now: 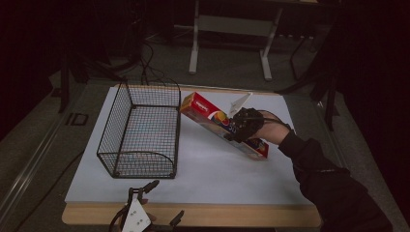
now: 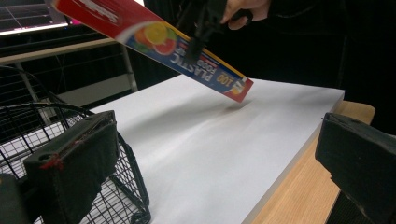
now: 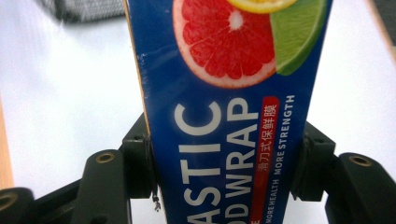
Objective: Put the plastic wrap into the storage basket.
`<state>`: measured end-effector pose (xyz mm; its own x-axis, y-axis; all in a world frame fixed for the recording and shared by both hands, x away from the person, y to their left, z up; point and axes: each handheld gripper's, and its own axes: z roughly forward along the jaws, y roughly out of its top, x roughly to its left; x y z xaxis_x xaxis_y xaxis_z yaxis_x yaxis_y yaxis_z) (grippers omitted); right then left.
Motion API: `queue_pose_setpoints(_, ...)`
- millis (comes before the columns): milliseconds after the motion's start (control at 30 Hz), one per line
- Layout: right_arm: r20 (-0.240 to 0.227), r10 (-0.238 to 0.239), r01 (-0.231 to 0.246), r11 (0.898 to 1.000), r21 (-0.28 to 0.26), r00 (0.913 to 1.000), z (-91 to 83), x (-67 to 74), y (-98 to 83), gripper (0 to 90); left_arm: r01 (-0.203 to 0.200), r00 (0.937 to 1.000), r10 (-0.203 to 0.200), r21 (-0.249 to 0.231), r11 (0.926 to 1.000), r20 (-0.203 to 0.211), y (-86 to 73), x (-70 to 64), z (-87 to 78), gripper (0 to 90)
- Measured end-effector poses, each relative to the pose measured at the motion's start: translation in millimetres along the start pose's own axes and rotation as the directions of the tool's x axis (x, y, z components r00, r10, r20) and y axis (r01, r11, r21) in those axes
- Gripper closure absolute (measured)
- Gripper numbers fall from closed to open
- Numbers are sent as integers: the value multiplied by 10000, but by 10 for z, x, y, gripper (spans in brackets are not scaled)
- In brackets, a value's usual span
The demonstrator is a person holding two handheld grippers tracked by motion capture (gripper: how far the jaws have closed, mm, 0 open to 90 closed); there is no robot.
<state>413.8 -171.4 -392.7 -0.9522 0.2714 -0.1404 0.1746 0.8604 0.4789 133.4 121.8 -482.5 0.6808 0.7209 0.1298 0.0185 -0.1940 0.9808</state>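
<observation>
Plastic wrap box [image 1: 223, 125] is hanging tilted above the table's right half, its long axis running from the raised end near the wire basket [image 1: 140, 129] down toward the table's right edge. Right tongs [image 1: 240, 126] are clamping it across its narrow width, near the middle. Being light, stiff cardboard with a slick print, it is probably pivoting easily. Left tongs [image 1: 162, 203] are waiting open at the table's near edge.

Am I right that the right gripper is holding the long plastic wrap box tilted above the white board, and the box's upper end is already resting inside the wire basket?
Not quite. The right gripper does hold the plastic wrap box tilted above the white board, but the high view shows its upper end beside the wire basket, outside the rim, not resting inside it.
</observation>
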Motion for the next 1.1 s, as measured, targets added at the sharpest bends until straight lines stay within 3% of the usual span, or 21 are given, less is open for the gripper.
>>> queue_pose_setpoints(267, 533, 771, -720, 9932, -914, 9956, -73, 68, 225, 390, -6, 10000, 6, 17, 10000, 19, 1, 4, -7, 1)
queue_pose_setpoints(400, 459, 1391, -1304, 9790, -1567, 9892, -123, 73, 367, 391, -49, 10000, 49, 10, 10000, 35, 1, -2, -5, 1)
queue_pose_setpoints(567, 983, 1769, -1534, 9657, -2096, 9793, -160, 122, 525, 392, -12, 10000, 12, -7, 10000, 26, 1, 1, -7, 1)
queue_pose_setpoints(733, 1359, 2447, -2029, 9429, -2642, 9600, -197, 196, 733, 392, -52, 10000, 52, -15, 10000, 32, 3, -5, -12, 1)
queue_pose_setpoints(933, 1321, 2638, -2140, 9279, -3054, 9555, -246, 284, 946, 393, -128, 9999, 128, 0, 9999, 24, 7, -4, -17, 1)
queue_pose_setpoints(1100, 1307, 2854, -2227, 9058, -3605, 9495, -334, 360, 1154, 393, -183, 9998, 183, 9, 9998, 66, 9, -11, -13, 1)
